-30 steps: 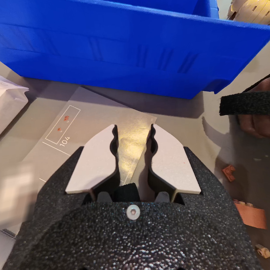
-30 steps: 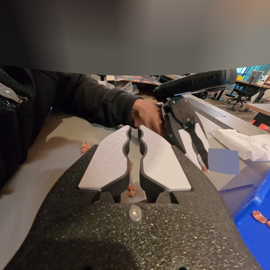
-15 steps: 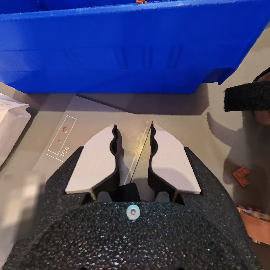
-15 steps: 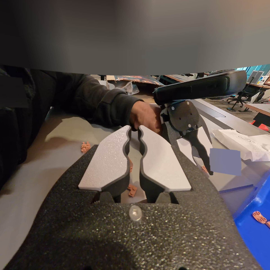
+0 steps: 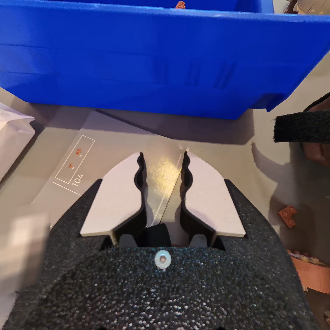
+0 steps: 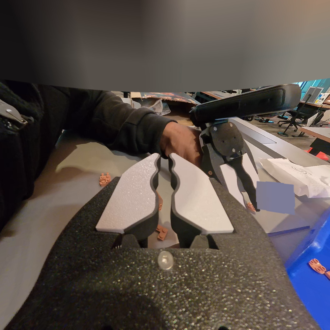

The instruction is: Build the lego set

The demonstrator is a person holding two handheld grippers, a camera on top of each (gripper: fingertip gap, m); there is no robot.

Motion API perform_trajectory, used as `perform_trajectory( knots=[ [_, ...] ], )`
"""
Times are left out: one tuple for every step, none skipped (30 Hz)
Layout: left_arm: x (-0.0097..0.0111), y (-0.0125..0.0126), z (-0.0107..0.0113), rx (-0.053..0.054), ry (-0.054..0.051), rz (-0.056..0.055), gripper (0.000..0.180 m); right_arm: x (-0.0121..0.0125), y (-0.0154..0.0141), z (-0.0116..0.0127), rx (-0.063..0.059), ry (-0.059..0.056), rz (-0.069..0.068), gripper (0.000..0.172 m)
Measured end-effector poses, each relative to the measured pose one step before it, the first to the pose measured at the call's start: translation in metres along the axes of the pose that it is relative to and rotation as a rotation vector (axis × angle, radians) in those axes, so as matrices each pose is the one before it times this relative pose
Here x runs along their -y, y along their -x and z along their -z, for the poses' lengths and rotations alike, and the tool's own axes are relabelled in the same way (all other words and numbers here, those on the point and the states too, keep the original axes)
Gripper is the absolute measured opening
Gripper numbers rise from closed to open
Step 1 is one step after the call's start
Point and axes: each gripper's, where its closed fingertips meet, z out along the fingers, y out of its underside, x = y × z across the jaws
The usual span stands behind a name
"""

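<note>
My left gripper (image 5: 163, 153) is open, with nothing between its fingers. It hovers over a grey printed sheet (image 5: 116, 142) just in front of a blue bin (image 5: 160, 62). In the right wrist view the left gripper (image 6: 250, 201) points down at the sheet, and a small brown brick (image 6: 250, 207) lies by its fingertip. My right gripper (image 6: 164, 155) stands low over the table. Its jaws are nearly together, with a narrow bare gap between them. Brown bricks (image 6: 162, 234) lie on the table under it.
A person's hand and dark sleeve (image 6: 178, 142) hold the left gripper. White paper bags (image 5: 12, 139) (image 6: 303, 178) lie by the sheet. Loose brown bricks (image 6: 104, 179) (image 5: 287, 216) and a larger brown built piece (image 5: 310, 271) lie on the table. The bin (image 6: 312, 250) holds brown pieces (image 6: 317, 267). Tip to tip, the grippers are about 15 cm apart.
My left gripper has swung a little over the sheet and stayed open. My right gripper has not moved, and its narrow gap is the same.
</note>
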Motion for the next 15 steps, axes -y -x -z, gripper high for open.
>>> perform_trajectory(
  knots=[
    [-0.00011, 0.00021, 0.00018, -0.0050, -0.0011, 0.0074, 0.042, 0.00003, 0.00004, -0.00003, -0.0002, -0.0001, 0.0005, 0.007],
    [0.00007, -0.00018, 0.00018, -0.0075, -0.0014, 0.0092, 0.042, 0.00000, 0.00000, 0.00000, 0.0002, 0.0000, 0.0005, 0.007],
    [0.00006, -0.00020, 0.00007, -0.0077, -0.0014, 0.0100, 0.042, -0.00007, 0.00012, 0.00002, 0.0004, 0.0006, 0.0004, 0.007],
    [-0.00019, 0.00018, -0.00005, -0.0047, 0.0001, 0.0081, 0.042, -0.00001, 0.00004, -0.00010, 0.0000, 0.0002, 0.0005, 0.007],
    [-0.00016, 0.00031, 0.00011, -0.0037, -0.0002, 0.0062, 0.042, -0.00013, 0.00016, 0.00000, 0.0006, 0.0004, 0.0005, 0.007],
    [-0.00008, 0.00022, 0.00005, -0.0037, -0.0005, 0.0064, 0.042, 0.00000, 0.00012, -0.00001, 0.0004, 0.0001, 0.0004, 0.007],
    [0.00031, 0.00047, 0.00025, -0.0019, -0.0027, 0.0073, 0.041, 0.00002, -0.00007, -0.00001, -0.0004, -0.0002, 0.0003, 0.007],
    [0.00031, 0.00061, 0.00022, -0.0001, -0.0025, 0.0057, 0.041, 0.00000, -0.00001, 0.00000, -0.0001, 0.0000, -0.0001, 0.007],
    [0.00017, -0.00007, -0.00002, -0.0013, -0.0003, -0.0006, 0.041, -0.00002, -0.00003, -0.00008, -0.0002, 0.0002, -0.0003, 0.007],
    [-0.00003, -0.00062, -0.00017, -0.0007, 0.0015, -0.0069, 0.041, -0.00002, -0.00005, 0.00002, 0.0003, 0.0000, -0.0002, 0.007],
    [-0.00018, -0.00089, -0.00049, 0.0013, 0.0034, -0.0110, 0.041, -0.00004, 0.00009, -0.00009, 0.0001, 0.0004, 0.0000, 0.007],
    [-0.00014, -0.00143, -0.00069, 0.0019, 0.0051, -0.0159, 0.041, -0.00003, -0.00001, -0.00008, 0.0002, 0.0003, 0.0002, 0.007],
    [-0.00033, -0.00119, -0.00099, 0.0052, 0.0069, -0.0183, 0.041, -0.00017, 0.00013, -0.00008, 0.0005, 0.0007, 0.0002, 0.007],
    [-0.00028, -0.00065, -0.00103, 0.0089, 0.0081, -0.0202, 0.041, -0.00009, 0.00009, -0.00016, 0.0005, 0.0008, 0.0004, 0.007],
    [-0.00012, -0.00028, -0.00099, 0.0103, 0.0069, -0.0208, 0.041, -0.00008, 0.00005, -0.00007, 0.0001, 0.0007, 0.0006, 0.007]
  ],
)
